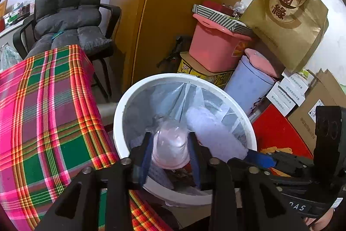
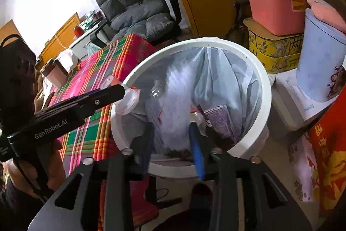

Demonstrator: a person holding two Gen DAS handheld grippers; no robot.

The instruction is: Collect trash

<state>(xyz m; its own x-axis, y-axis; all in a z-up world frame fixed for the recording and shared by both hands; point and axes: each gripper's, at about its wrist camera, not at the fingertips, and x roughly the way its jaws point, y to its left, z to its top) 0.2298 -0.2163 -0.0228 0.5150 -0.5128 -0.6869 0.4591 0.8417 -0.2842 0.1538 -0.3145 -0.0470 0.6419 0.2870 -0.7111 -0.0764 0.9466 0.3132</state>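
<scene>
Left wrist view: my left hand-held gripper point(image 1: 170, 151) is over the white bin point(image 1: 121, 105), a clear plastic cup point(image 1: 169, 144) between its jaws; whether the pads still press, I cannot tell. At 9 o'clock, the plaid tabletop point(image 1: 43, 101).

Right wrist view: my right hand-held gripper point(image 2: 173, 135) stands open around white crumpled plastic point(image 2: 175, 101) in the bin. I judge the cup could strike the near rim and bounce out.

The left gripper point(image 1: 170, 144) pointed steeply downward, its blue-padded fingers point(image 1: 144, 157) parted with a clear plastic cup point(image 1: 169, 145) between them. The right gripper point(image 2: 173, 140) tilted down at a similar angle close beside it, its jaws apart around a white wad point(image 2: 175, 101). A hand point(image 2: 32, 174) gripped the left tool's handle.
</scene>
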